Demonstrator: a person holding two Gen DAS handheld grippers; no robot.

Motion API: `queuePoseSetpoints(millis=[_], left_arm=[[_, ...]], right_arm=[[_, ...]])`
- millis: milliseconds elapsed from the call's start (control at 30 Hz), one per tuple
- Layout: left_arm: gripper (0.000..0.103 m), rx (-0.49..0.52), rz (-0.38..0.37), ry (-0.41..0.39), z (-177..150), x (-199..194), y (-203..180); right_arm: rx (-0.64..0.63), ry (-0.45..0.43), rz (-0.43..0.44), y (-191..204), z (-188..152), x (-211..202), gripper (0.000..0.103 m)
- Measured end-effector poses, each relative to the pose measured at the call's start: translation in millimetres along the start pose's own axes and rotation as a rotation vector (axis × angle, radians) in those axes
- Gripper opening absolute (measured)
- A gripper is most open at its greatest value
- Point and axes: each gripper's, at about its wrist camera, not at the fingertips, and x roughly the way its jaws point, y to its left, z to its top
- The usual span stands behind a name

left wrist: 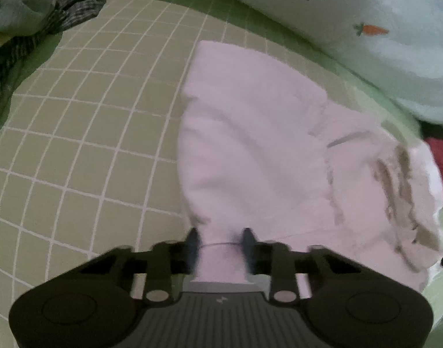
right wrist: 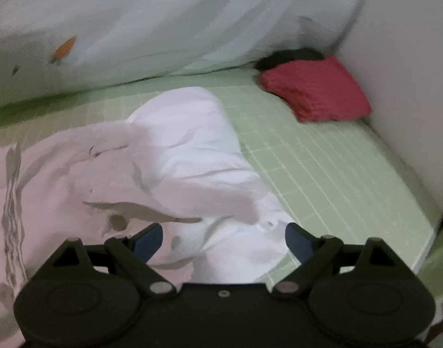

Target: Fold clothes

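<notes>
A white garment [left wrist: 250, 145] with a grey print lies crumpled on the green grid-pattern bed sheet [left wrist: 91, 116]. In the left wrist view its near end narrows into a bunch between the fingers of my left gripper [left wrist: 220, 240], which is shut on it. In the right wrist view the same white garment [right wrist: 178, 150] lies in loose folds. My right gripper [right wrist: 224, 240] hovers over its near edge with the jaws spread wide. Cloth lies under the gap, but neither of the fingers [right wrist: 151, 239] touches it.
A pale duvet with a carrot print [left wrist: 380, 29] [right wrist: 163, 14] runs along the far side of the bed. A heap of dark plaid clothes [left wrist: 62, 8] sits at the far left. A folded red knit [right wrist: 317, 90] lies by the white wall [right wrist: 409, 87].
</notes>
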Motion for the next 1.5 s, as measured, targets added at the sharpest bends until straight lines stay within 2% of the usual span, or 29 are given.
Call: queuePoseSetpoints(millis=[67, 133, 233, 400, 533, 600, 700, 833, 933, 1000, 1067, 1100, 1167, 1233, 1300, 1400, 1500], left_arm=[[0.016, 0.021, -0.002, -0.020, 2, -8, -8], [0.013, 0.061, -0.005, -0.071, 4, -23, -27], [0.011, 0.103, -0.029, -0.145, 6, -46, -60], [0.010, 0.196, -0.065, -0.231, 2, -73, -149], [0.011, 0.277, -0.121, -0.234, -9, -67, -232], [0.011, 0.301, -0.139, -0.202, -20, -51, -269], [0.012, 0.242, -0.123, -0.127, -39, -8, -305], [0.014, 0.076, -0.068, -0.069, -56, 34, -314], [0.019, 0.005, -0.075, -0.093, -59, 24, -310], [0.027, -0.035, -0.088, -0.107, -59, 14, -304], [0.041, -0.066, -0.113, -0.114, -62, 0, -301], [0.045, -0.073, -0.123, -0.125, -64, -6, -300], [0.063, -0.061, -0.124, -0.157, -69, -20, -295], [0.075, -0.008, -0.094, -0.186, -72, -34, -293], [0.079, 0.045, -0.053, -0.213, -75, -47, -290], [0.081, 0.117, 0.077, -0.234, -74, -57, -278], [0.081, 0.101, 0.119, -0.223, -68, -55, -254]], right_arm=[[0.032, -0.010, 0.018, -8, -5, -1, 0.092], [0.051, -0.007, 0.031, -15, -11, 4, 0.092], [0.074, 0.015, 0.066, -28, -12, 19, 0.090], [0.084, -0.006, 0.140, -63, 0, 36, 0.090], [0.092, -0.017, 0.181, -104, 9, 51, 0.090], [0.083, -0.015, 0.198, -126, 10, 58, 0.090], [0.053, -0.010, 0.221, -157, 5, 69, 0.090], [0.028, 0.022, 0.233, -190, 3, 79, 0.090], [0.006, 0.038, 0.247, -205, 1, 83, 0.090], [0.000, 0.052, 0.259, -211, -2, 85, 0.090], [0.002, 0.064, 0.277, -211, 0, 87, 0.090], [0.004, 0.067, 0.285, -210, 1, 88, 0.090], [0.005, 0.064, 0.308, -203, 4, 88, 0.090], [0.005, 0.053, 0.339, -193, 9, 86, 0.090], [-0.002, 0.035, 0.386, -177, 15, 83, 0.090], [-0.033, 0.010, 0.452, -145, 25, 78, 0.090], [-0.083, -0.030, 0.506, -109, 39, 71, 0.088]])
